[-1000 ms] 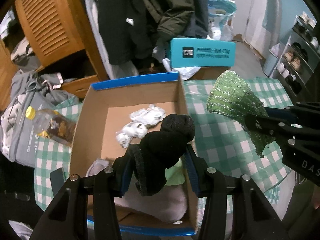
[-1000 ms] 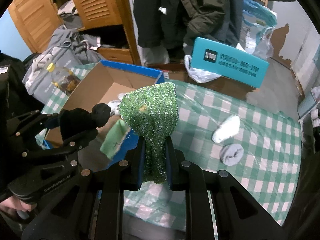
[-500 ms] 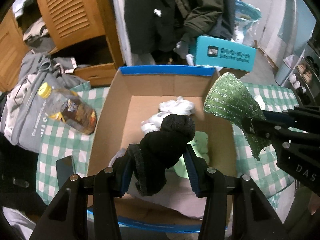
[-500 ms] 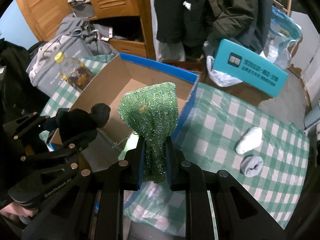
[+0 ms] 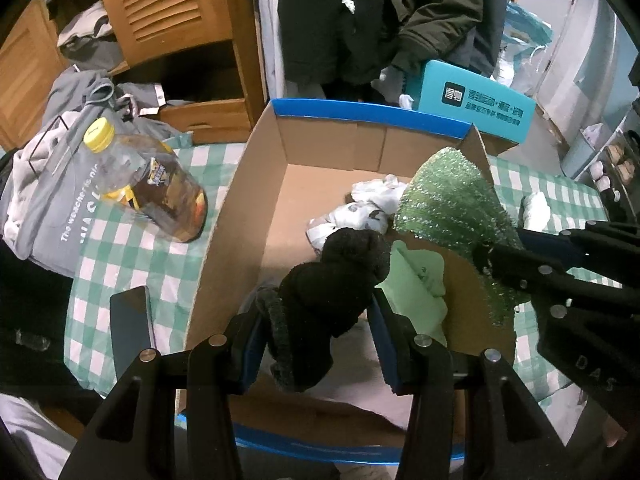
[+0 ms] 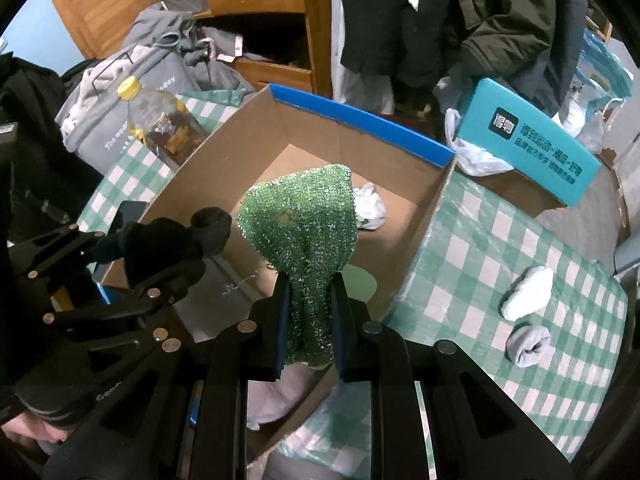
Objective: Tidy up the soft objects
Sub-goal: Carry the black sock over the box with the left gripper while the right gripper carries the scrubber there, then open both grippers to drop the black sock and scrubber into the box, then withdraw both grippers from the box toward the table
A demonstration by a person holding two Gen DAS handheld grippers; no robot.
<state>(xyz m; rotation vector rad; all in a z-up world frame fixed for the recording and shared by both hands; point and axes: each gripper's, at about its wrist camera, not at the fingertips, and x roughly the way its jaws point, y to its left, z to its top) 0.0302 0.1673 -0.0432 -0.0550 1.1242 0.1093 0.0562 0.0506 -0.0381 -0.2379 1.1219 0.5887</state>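
Both grippers tilt steeply down over the box (image 5: 256, 184): left gripper (image 5: 316, 344) clamps a black sock (image 5: 332, 280), right gripper (image 6: 308, 320) pinches a green cloth (image 6: 300, 224)

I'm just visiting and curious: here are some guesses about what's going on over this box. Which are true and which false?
1. The left gripper has its jaws closed on a black sock. True.
2. The right gripper is empty. False: its jaws clamp a glittery green cloth.
3. The cardboard box already holds some soft items. True: white bundles and a pale green piece lie inside.
4. Two rolled socks lie on the checked tablecloth outside the box. True.
5. The bottle with the yellow cap lies inside the box. False: it lies on the tablecloth beside the box.
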